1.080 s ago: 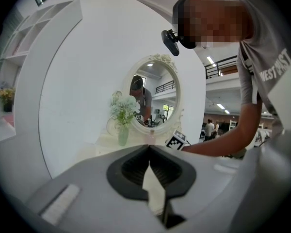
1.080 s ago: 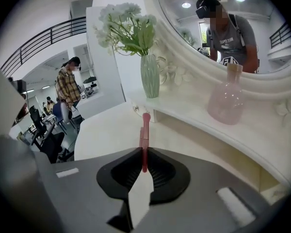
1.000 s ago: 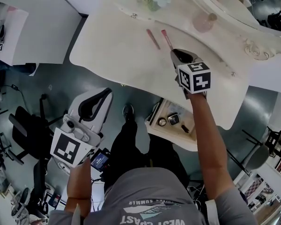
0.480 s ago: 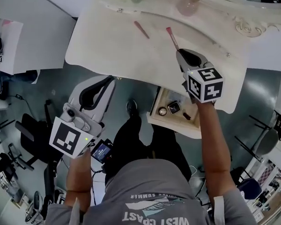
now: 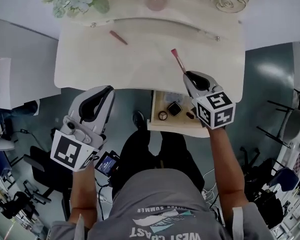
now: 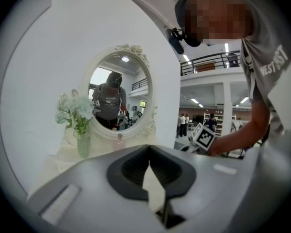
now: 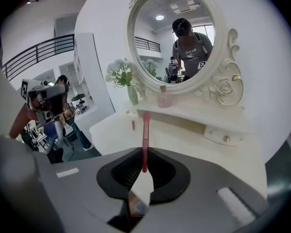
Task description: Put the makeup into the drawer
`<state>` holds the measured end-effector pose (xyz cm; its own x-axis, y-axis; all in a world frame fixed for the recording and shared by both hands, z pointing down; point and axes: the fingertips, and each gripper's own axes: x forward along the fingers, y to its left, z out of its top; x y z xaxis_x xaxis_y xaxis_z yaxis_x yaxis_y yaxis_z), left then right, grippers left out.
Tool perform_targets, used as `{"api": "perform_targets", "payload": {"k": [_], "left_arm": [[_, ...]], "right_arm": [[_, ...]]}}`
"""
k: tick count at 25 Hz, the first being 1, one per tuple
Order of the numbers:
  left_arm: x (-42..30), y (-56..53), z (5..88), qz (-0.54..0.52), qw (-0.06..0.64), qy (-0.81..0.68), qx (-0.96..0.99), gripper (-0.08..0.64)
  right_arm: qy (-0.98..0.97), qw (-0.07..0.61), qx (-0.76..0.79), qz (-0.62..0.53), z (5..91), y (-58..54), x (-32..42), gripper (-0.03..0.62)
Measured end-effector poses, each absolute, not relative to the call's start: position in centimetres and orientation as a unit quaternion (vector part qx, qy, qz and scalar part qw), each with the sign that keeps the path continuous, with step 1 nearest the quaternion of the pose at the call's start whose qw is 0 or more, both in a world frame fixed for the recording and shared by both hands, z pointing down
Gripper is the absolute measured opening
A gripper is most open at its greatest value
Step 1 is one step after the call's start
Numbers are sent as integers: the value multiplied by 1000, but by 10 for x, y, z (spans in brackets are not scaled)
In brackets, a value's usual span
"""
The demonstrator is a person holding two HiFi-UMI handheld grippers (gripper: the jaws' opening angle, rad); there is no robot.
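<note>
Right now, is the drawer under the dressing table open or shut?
Open. The drawer sticks out from under the tabletop toward the person, and small makeup items show inside it.

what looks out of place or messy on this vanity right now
Nothing is spilled or broken. One pink stick lies loose and slanted on the tabletop, well away from the open drawer. The makeup brush is clamped in the right tongs, not lying about.

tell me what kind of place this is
Probably a dressing corner staged in a big open hall: a cream vanity table with an oval mirror, its open drawer holding makeup, and a railed balcony behind.
</note>
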<state>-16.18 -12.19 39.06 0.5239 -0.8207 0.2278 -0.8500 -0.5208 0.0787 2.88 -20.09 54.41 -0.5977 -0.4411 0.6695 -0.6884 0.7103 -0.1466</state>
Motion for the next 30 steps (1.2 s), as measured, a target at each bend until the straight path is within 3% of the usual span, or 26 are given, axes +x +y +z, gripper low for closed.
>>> {"api": "perform_targets", "payload": {"k": [20,30], "left_arm": [[-32,-135,411,111,95,-382,913,2],[7,-139,423,123,102,-360,919,2]], "right_arm": [[-822,344,361,276,606,-87,186,35],[-791,385,360,311,663,-54,229,35]]}}
